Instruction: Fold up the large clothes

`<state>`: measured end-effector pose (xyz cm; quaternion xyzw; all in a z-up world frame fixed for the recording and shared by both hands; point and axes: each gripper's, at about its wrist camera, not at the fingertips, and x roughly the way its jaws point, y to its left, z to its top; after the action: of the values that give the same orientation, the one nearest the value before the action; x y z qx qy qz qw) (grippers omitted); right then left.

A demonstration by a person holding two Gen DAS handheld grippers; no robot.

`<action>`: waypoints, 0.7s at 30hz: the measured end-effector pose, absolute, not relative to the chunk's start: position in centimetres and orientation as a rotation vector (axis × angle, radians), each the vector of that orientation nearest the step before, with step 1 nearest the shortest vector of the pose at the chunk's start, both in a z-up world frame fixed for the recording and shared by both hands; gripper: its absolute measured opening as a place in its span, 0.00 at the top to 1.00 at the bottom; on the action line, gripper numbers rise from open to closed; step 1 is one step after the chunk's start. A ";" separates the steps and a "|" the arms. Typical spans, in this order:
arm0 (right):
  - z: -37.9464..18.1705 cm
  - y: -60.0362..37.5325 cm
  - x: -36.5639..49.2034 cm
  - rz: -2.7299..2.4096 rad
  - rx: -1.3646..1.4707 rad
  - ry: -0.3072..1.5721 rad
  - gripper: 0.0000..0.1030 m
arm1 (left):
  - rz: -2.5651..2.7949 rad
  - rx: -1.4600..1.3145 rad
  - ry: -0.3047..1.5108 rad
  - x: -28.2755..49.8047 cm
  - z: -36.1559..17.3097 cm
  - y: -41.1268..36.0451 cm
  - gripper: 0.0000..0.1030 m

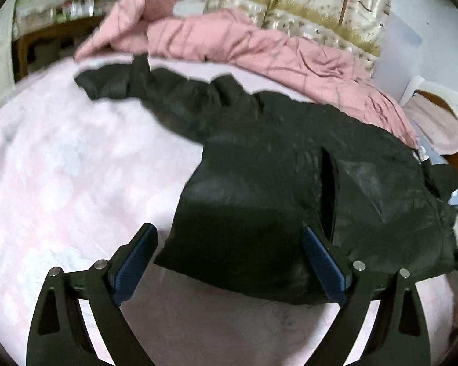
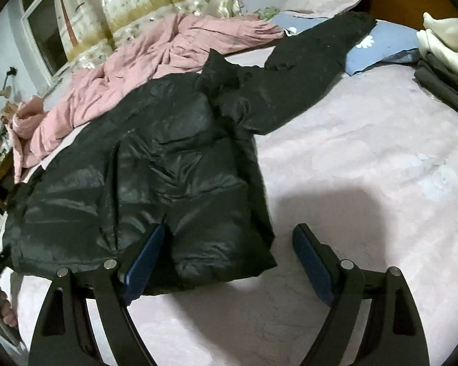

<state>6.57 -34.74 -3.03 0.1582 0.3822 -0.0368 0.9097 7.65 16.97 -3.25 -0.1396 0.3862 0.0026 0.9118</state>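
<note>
Since both the left gripper point(image 1: 229, 238) and right gripper point(image 2: 229, 238) gape empty, pinch the puffy, slippery black jacket point(image 2: 155, 164) at its hem corners

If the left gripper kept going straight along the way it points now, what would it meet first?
Most likely the hem of the black jacket: the open left gripper is aimed at its near edge on the pink bedsheet, though depth is unclear.

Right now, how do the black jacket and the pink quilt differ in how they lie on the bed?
The black jacket is spread fairly flat near the fingers, sleeves stretched outward; the pink quilt is bunched in a crumpled heap along the far side. The jacket is shiny and puffy, the quilt matte and creased. Both rest on the pale pink sheet.
</note>
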 end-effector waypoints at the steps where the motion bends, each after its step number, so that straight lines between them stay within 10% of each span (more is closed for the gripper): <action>1: -3.2 -34.4 6.8 -0.048 0.320 0.798 0.15 | -0.021 -0.307 0.818 7.9 -3.6 17.1 0.08; 4: -3.7 -33.3 7.7 -0.046 0.248 0.845 0.21 | -0.068 -0.347 0.856 8.7 -4.5 17.2 0.19; 5: -3.5 -32.9 7.8 -0.036 0.230 0.843 0.40 | -0.084 -0.352 0.851 8.4 -4.3 17.0 0.24; 8: -3.2 -31.8 7.2 0.043 0.236 0.815 0.80 | -0.141 -0.353 0.834 7.7 -3.9 16.0 0.71; 10: -2.7 -31.0 6.4 0.015 0.187 0.792 0.85 | -0.159 -0.331 0.809 6.8 -3.2 15.6 0.91; 21: -1.0 -28.5 -3.2 -0.100 0.066 0.742 0.85 | -0.110 -0.200 0.740 -0.2 -1.1 14.7 0.86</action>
<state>-3.22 -28.47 -1.05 0.0324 0.3622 -0.0486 0.9303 -0.24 14.66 -1.13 -0.0973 0.3609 -0.0537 0.9260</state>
